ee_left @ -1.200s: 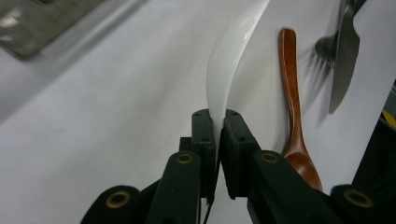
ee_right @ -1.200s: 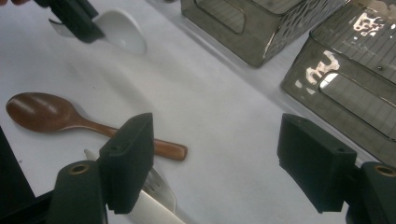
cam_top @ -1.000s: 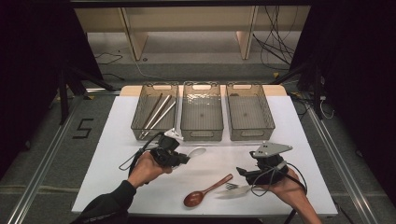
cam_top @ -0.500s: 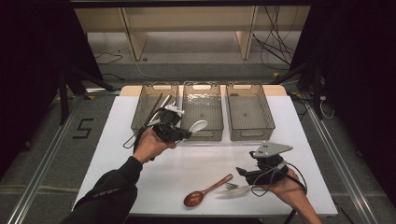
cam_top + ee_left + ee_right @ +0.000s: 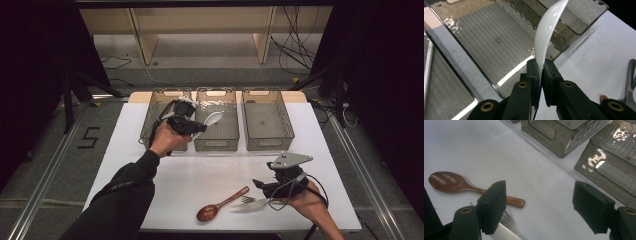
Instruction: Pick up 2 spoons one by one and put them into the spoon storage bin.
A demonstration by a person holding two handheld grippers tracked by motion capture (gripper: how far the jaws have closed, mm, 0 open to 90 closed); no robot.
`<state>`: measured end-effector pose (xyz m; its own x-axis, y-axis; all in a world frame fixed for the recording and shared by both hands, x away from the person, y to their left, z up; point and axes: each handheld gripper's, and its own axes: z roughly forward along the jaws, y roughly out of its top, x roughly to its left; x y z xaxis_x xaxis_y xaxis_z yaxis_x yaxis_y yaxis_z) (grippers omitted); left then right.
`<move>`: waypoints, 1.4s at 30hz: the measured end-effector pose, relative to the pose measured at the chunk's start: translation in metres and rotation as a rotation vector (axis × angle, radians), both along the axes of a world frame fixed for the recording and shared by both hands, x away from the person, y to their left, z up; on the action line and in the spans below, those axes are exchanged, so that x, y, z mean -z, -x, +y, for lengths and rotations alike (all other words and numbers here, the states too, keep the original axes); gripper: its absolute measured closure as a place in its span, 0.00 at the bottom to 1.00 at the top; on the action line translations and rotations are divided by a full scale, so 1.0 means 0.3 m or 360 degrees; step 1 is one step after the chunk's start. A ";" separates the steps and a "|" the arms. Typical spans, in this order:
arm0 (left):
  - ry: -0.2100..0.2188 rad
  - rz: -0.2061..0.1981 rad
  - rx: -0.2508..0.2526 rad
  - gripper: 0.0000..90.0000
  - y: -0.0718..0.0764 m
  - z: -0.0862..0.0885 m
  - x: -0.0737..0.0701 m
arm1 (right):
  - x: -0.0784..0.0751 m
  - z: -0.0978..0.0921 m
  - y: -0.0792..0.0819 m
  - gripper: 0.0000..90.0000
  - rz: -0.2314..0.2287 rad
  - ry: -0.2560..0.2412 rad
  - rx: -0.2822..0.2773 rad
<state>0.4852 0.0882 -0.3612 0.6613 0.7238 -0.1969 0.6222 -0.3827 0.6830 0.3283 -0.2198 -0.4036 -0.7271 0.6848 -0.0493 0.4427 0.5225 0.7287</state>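
Gripping white spoon [image 5: 546,32], left claw [image 5: 192,126] now farther over middle bin [image 5: 216,142]; right claw [image 5: 539,207] unmoved, agape.

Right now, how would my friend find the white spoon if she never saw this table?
Look at the three grey bins along the table's far edge. Over the middle bin, the left hand-held gripper holds the white spoon in the air. The other spoon is brown wood and lies flat near the front, beside a white fork.
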 end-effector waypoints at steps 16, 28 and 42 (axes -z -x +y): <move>0.0004 -0.0004 -0.0088 0.93 -0.110 -0.042 -0.007 | -0.001 -0.002 0.002 0.31 -0.0006 -0.0010 -0.0008; 0.0035 0.0037 -0.0147 0.93 -0.162 -0.057 0.037 | 0.002 -0.001 -0.002 0.31 0.0008 -0.0018 -0.0009; 0.0000 0.0028 -0.0191 0.75 -0.160 -0.078 0.105 | 0.001 -0.004 -0.001 0.31 0.0007 -0.0022 -0.0009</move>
